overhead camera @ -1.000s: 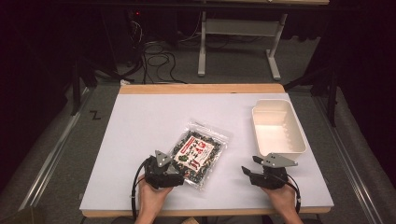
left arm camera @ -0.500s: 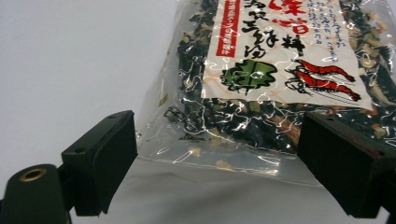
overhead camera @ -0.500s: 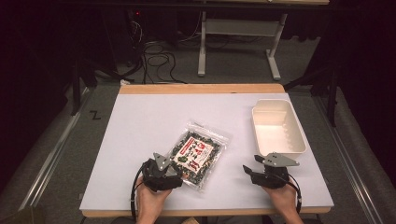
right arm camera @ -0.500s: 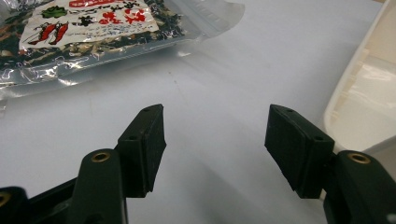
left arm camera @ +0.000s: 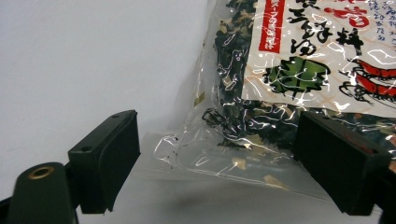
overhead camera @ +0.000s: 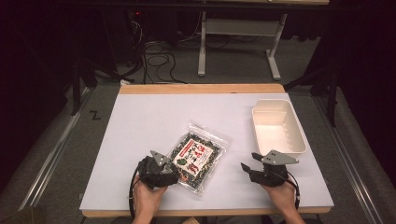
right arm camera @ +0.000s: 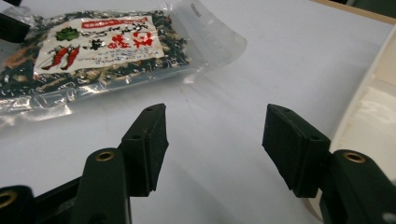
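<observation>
Clear packet (overhead camera: 196, 156) of dark dried flakes, white-and-red label, lies between closing left tool (left arm camera: 219, 165) jaws.

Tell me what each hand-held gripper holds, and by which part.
Nothing is held yet. The left hand-held gripper, jaws just closing, straddles the snack bag at its clear corner; the right hand-held gripper is open.

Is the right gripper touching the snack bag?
Apart. In the right gripper view, the right gripper has its fingers open over bare table, short of the snack bag.
</observation>
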### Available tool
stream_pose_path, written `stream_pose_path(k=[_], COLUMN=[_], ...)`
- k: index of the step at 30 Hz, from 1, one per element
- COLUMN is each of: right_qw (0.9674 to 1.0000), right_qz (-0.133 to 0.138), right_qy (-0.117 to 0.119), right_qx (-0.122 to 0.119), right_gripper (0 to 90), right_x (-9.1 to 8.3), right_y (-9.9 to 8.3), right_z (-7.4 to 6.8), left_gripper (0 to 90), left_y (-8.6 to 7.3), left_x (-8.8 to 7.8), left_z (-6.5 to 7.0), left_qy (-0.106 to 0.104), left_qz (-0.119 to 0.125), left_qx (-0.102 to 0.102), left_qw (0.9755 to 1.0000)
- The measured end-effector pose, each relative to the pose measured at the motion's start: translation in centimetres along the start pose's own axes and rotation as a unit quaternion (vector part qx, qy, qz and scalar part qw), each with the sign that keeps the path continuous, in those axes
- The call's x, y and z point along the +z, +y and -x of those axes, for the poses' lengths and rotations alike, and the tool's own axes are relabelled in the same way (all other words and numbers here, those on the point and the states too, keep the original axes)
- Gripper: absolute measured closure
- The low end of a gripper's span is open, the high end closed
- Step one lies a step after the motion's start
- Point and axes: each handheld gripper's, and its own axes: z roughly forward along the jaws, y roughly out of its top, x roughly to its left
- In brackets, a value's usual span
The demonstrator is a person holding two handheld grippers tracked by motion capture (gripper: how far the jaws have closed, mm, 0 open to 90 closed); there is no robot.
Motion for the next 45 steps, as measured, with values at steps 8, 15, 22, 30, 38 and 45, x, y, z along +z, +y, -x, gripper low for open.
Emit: stream_pose_path(k=[8, 15, 22, 30, 38, 45], right_qw=[0.9996, 0.9989, 0.9975, 0.9940, 0.9894, 0.9839], right_qz=[-0.024, -0.041, -0.069, -0.101, -0.123, -0.140], right_qy=[0.016, 0.022, 0.014, 0.018, 0.022, 0.034], right_qx=[-0.009, -0.009, 0.012, 0.038, 0.074, 0.106], right_gripper=[40.6, 39.9, 39.0, 38.6, 44.2, 49.4], right_x=[1.7, 3.9, 6.1, 8.5, 10.0, 11.2], right_y=[2.8, 5.5, 7.0, 7.7, 7.9, 7.9], right_z=[0.0, 0.5, 1.5, 2.4, 2.8, 3.4], left_gripper=[17.5, 21.0, 21.9, 22.0, 22.0, 22.1], left_y=[0.2, 0.3, 0.5, 0.5, 0.4, 0.4], left_x=[0.6, 0.7, 1.0, 1.2, 1.3, 1.3], left_z=[-1.4, -1.5, -1.9, -2.1, -2.3, -2.3], left_qy=[-0.041, -0.030, -0.013, -0.015, -0.023, -0.023], left_qz=[-0.012, -0.009, -0.009, -0.009, -0.007, -0.006], left_qx=[-0.021, -0.004, 0.003, 0.000, -0.007, -0.008], left_qw=[0.9989, 0.9995, 0.9999, 0.9999, 0.9997, 0.9997])
